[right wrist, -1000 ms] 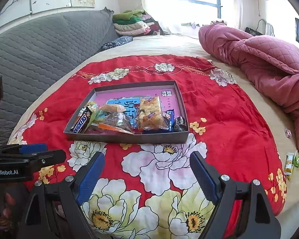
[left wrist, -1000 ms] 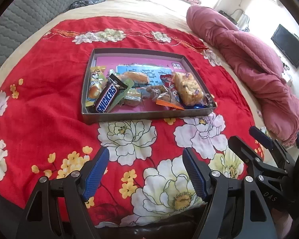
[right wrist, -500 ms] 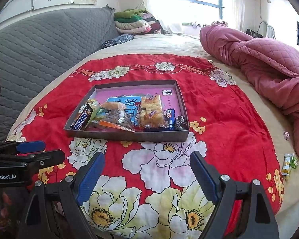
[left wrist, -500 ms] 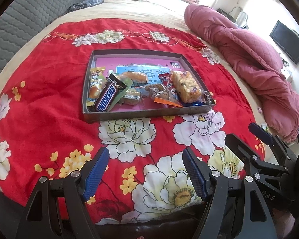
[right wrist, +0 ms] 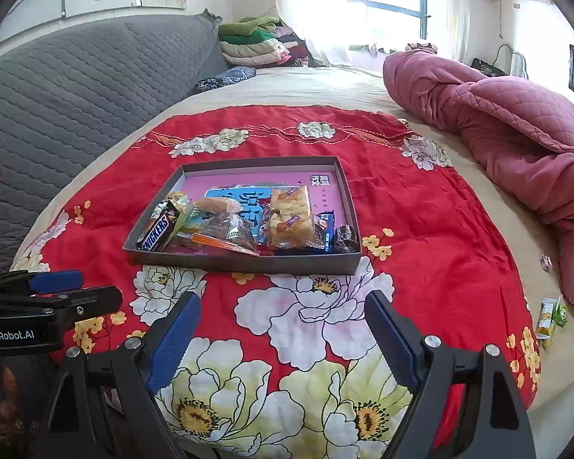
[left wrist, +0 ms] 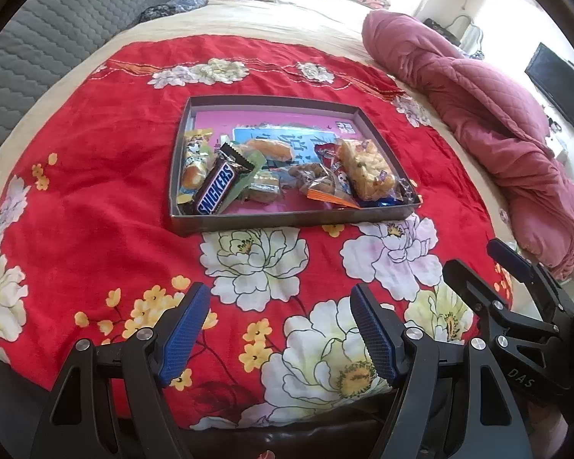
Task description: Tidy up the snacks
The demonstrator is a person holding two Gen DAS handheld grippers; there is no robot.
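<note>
Both tools stand wide with nothing between their blue pads: the left tool [left wrist: 277,329] and the right tool [right wrist: 283,338] hang low over the near edge of the red floral blanket [left wrist: 95,191], well short of the grey tray [right wrist: 245,262]. In the right wrist view the left tool shows at the left margin, likewise short of the tray.

Most of the snacks lie heaped in the near half of the tray: a Snickers bar [left wrist: 216,189] near its near-left corner, a pale cake in clear wrap [left wrist: 365,168] toward its right side, and dark small packets [right wrist: 344,239] at its near-right corner. The far half of the tray is bare pink. Right of the tray, well apart from it on the bed, a green and yellow snack packet [right wrist: 551,315] lies near the blanket's edge, with a small wrapped piece [right wrist: 546,262] further back.

The scene fits either a nearly filled tray with stragglers left out, or a pause after sorting. If the packet is to be gathered, the right tool is the nearer one; a flat, crinkly wrapper wants a low approach and a pinch across its narrow side.

Against the view one second ago, the tray sits slightly lower and nearer in both pictures; the snacks keep their places and both tools are as wide as before.
</note>
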